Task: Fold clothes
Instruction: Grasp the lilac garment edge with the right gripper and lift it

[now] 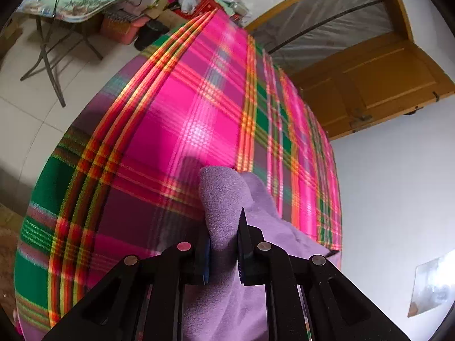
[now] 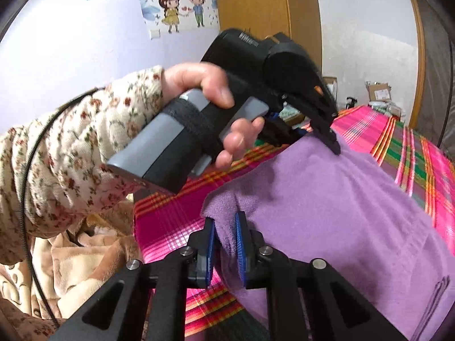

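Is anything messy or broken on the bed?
Nothing looks broken or spilled. The purple cloth is bunched up where the left tongs and the right tongs pinch its corners, but that is just from being gripped for folding. The plaid bedcover lies smooth.

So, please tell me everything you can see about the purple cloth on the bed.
The purple cloth is a plain lilac garment or towel of soft, fleecy-looking fabric; which one cannot be told. It lies on the pink plaid bedcover, partly raised. The right gripper is shut on a bunched fold at its near edge, and the left gripper is shut on another bunched fold, which stands up between its fingers. The cloth drapes loosely between both grips, with soft creases.
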A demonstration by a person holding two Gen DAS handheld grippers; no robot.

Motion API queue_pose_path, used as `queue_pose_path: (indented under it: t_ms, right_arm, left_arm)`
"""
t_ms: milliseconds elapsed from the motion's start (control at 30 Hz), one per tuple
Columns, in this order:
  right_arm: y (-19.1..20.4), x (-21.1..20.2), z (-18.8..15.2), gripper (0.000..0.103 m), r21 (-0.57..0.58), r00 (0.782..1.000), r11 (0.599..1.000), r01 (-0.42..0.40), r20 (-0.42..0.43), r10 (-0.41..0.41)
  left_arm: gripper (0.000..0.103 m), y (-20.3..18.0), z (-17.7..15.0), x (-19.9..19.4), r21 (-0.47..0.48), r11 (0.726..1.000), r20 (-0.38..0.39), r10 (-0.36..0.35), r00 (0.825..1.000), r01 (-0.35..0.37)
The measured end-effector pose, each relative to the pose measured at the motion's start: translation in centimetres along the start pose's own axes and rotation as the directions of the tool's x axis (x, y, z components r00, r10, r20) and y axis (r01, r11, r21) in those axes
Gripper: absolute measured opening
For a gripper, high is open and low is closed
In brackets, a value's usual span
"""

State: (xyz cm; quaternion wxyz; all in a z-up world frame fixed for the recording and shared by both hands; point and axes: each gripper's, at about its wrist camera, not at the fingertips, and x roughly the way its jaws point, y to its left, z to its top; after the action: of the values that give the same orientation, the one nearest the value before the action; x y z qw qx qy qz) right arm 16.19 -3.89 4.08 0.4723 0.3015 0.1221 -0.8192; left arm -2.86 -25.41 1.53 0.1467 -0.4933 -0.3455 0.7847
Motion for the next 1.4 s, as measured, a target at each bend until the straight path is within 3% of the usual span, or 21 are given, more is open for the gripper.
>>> queue_pose_path:
  t_ms: [433, 600, 933, 1400]
  right_arm:
    - [-2.3, -7.3, 0.2, 0.013, 0.074, 0.989, 0.997, -0.028, 0.148, 0.017]
    - [-3.2, -10.7, -0.4, 0.013, 0.102, 0.978, 0.994, -0.031, 0.208, 0.010]
    - [-5.4, -16.1, -2.3, 0.013, 0.186, 0.960, 0.982, -0.043, 0.281, -0.011]
    - [-9.5, -21.9, -5.5, 0.013, 0.345, 0.935, 0.938, -0.039, 0.344, -0.088]
  left_arm:
    - [0.014, -5.9, -1.4, -2.8, 0.056, 0.995, 0.053, -0.091, 0.994, 0.088]
    - [0.014, -9.2, -2.3, -3.1, 0.124, 0.985, 0.057, -0.128, 0.990, 0.120]
    - [0.014, -15.8, -3.7, -1.7, 0.224, 0.957, 0.000, -0.187, 0.982, 0.182]
    - [0.014, -21.9, -5.9, 2.8, 0.253, 0.936, -0.104, -0.225, 0.969, 0.244]
